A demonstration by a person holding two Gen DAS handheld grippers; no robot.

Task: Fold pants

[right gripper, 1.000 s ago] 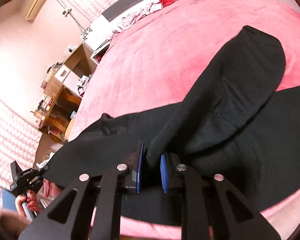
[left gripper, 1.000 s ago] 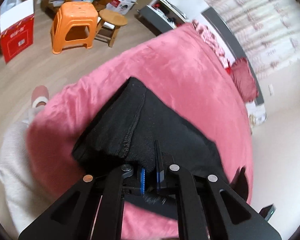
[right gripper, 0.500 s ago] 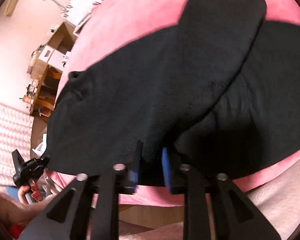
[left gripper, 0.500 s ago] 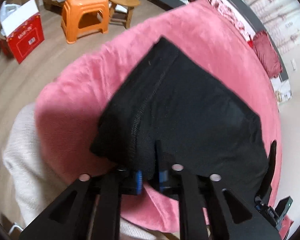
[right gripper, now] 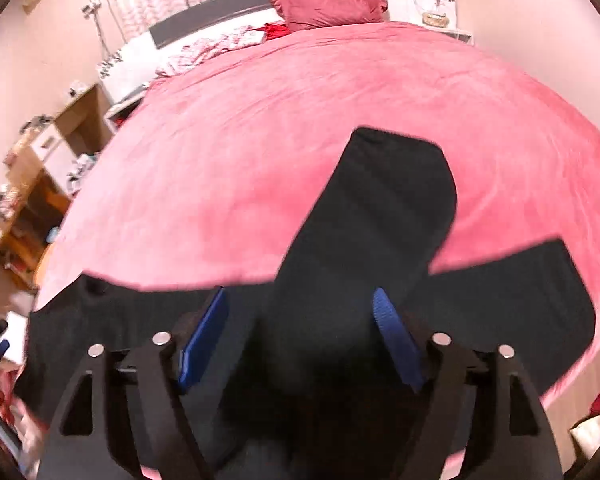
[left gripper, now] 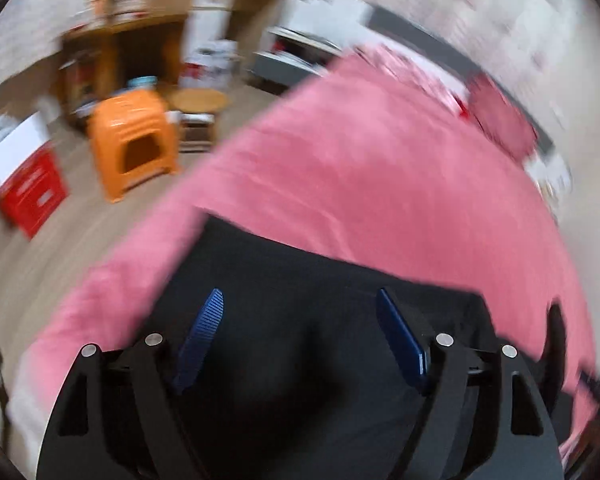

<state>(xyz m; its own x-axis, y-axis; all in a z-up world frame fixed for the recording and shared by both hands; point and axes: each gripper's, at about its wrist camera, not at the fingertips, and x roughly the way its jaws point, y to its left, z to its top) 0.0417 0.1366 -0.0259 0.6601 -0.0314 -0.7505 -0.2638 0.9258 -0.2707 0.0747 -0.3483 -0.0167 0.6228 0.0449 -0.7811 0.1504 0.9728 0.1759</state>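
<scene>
Black pants (right gripper: pixel 364 240) lie on a pink bed cover (right gripper: pixel 300 120) near its front edge. One part is folded up toward the bed's middle; the rest spreads left and right. In the left wrist view the pants (left gripper: pixel 320 320) fill the lower middle. My left gripper (left gripper: pixel 300 308) is open and empty just above the cloth. My right gripper (right gripper: pixel 300 304) is open and empty over the folded part. The left wrist view is blurred.
An orange plastic stool (left gripper: pixel 134 144), a small wooden stool (left gripper: pixel 198 108) and a red and white box (left gripper: pixel 24 176) stand on the floor left of the bed. A dark red pillow (right gripper: pixel 328 4) lies at the headboard. Wooden shelves (right gripper: pixel 28 200) stand at the left.
Both grippers have opened and let go of the pants. The cloth now lies flat on the bed, and both grippers have tilted up.
</scene>
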